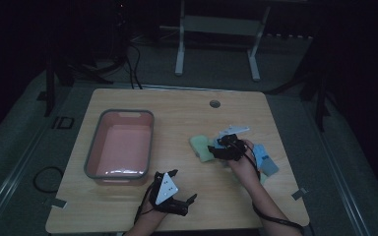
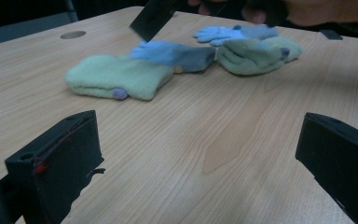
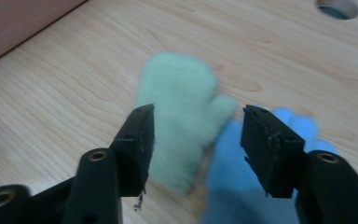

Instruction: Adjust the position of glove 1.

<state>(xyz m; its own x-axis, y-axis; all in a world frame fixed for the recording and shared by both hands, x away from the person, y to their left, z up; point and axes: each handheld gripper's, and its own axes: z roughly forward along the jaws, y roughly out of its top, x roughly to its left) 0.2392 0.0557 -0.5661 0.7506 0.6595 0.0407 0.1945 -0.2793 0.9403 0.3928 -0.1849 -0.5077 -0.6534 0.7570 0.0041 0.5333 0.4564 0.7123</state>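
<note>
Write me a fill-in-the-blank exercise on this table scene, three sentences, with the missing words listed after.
1. The pink tub with the grey rim holds ____.
2. The right tool hovers with its jaws ____ above the green mitten.
3. The glove overlapping that mitten's edge is ____ in colour.

Missing words: nothing; open; blue

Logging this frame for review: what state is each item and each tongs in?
Pink plastic bin with grey rim: empty, upright.
Pale green fleece mitten: flat on table.
Blue knit glove: lying beside that mitten.
Left tongs: open, empty.
Right tongs: open above the mitten.
</note>
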